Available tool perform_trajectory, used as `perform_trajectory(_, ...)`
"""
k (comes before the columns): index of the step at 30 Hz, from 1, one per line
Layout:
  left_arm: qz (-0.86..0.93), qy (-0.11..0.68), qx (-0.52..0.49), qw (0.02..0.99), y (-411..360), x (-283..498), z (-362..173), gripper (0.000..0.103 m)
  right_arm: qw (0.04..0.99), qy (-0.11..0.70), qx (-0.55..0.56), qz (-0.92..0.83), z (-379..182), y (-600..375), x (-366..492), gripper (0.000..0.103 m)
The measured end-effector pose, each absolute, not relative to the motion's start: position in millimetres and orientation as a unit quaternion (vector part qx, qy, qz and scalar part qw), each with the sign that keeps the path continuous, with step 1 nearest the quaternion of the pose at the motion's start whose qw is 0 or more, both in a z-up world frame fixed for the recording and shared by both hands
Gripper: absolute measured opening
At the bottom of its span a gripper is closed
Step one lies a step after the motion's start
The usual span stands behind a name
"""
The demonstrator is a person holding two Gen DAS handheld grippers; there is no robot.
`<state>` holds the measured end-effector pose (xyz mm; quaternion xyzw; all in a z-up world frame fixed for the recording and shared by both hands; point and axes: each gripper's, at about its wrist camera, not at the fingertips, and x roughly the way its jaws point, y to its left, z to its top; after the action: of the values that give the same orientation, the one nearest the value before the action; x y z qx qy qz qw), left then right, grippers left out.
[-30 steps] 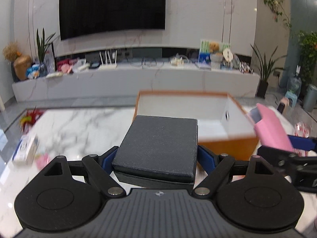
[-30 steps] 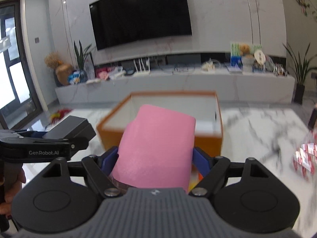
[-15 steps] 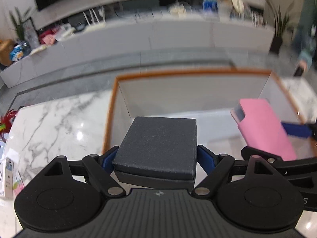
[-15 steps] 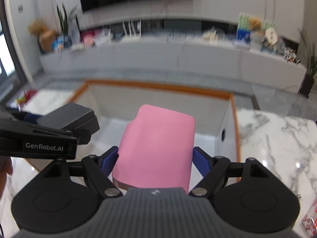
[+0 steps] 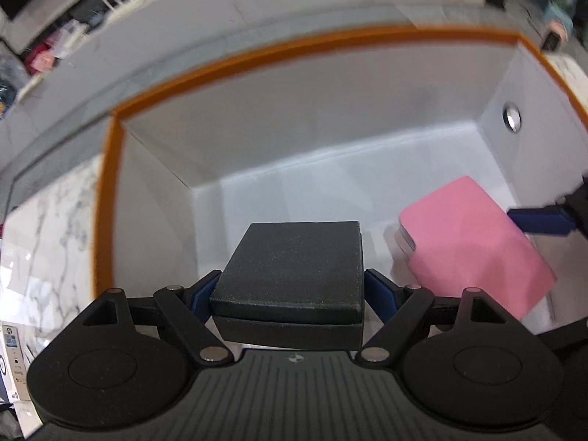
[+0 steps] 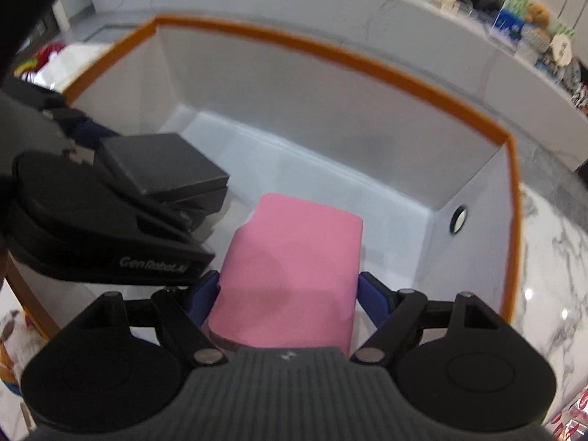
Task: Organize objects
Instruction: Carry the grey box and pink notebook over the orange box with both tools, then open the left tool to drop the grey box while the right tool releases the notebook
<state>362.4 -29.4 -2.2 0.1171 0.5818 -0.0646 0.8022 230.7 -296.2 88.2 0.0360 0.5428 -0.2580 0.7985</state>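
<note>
Over the orange-rimmed white box, we hold 2 things low inside its walls. Our left gripper is clamped on the sides of a black lidded box, at the near left; it looks stiff and grainy, so a side grip should be secure, though the lid may lift off. Our right gripper squeezes a pink case, right of it, smooth and probably light, likely softer, so we judge mid-side pressure best.

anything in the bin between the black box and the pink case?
Nothing: only bare white floor of the orange-rimmed bin separates the black box from the pink case, clearest in the right wrist view.
</note>
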Motion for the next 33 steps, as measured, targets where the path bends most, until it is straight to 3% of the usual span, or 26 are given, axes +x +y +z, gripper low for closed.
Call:
perform_trajectory(10, -0.077, 0.661, 0.126, 0.736, -28, 375, -21, 0.093, 0.736, 0.634, 0.063, -0.229, 73, -305, 245, 0.081)
perform_trajectory(19, -0.08, 0.679, 0.145, 0.715, -28, 365, -21, 0.093, 0.713, 0.656, 0.072, -0.236, 71, -305, 240, 0.082)
perform_trajectory(24, -0.08, 0.68, 0.143, 0.715, -26, 358, -15, 0.093, 0.724, 0.644, 0.081, -0.233, 79, -304, 235, 0.1)
perform_trajectory(33, -0.075, 0.662, 0.148, 0.731, -15, 340, 11, 0.092, 0.749, 0.616, 0.095, -0.223, 93, -299, 215, 0.1)
